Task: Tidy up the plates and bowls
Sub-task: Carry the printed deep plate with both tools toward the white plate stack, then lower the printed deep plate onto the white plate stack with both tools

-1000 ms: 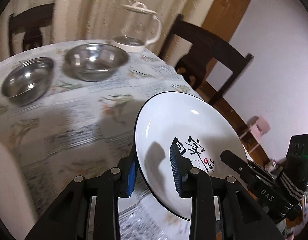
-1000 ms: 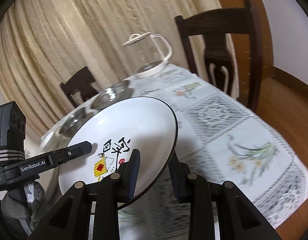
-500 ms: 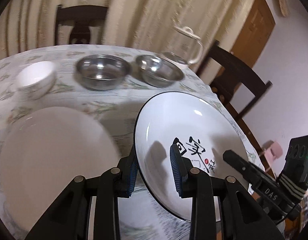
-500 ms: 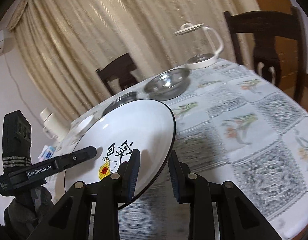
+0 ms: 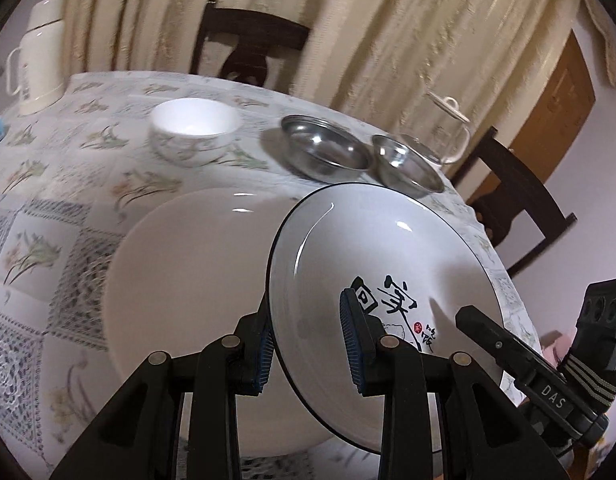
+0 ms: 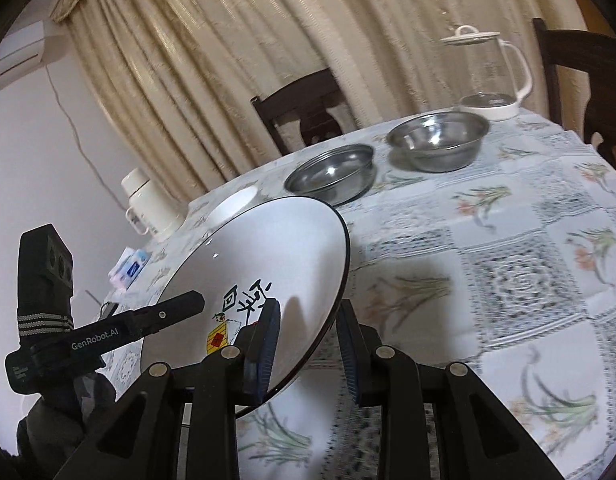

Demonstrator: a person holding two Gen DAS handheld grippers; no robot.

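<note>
You carried the plate (image 5: pixel 372 248) across the table (image 6: pixel 508 240) leftward, over the plain plate (image 5: pixel 188 272); the white bowl (image 5: pixel 194 126) and flask (image 5: pixel 38 54) came into view.

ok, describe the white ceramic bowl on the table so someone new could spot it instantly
Start at the table with the floral patchwork cloth and look along its far side, toward the curtain. The white ceramic bowl sits there, beyond the plain white plate and left of the two steel bowls. It alone is white, deep, with a faint leafy pattern outside.
</note>
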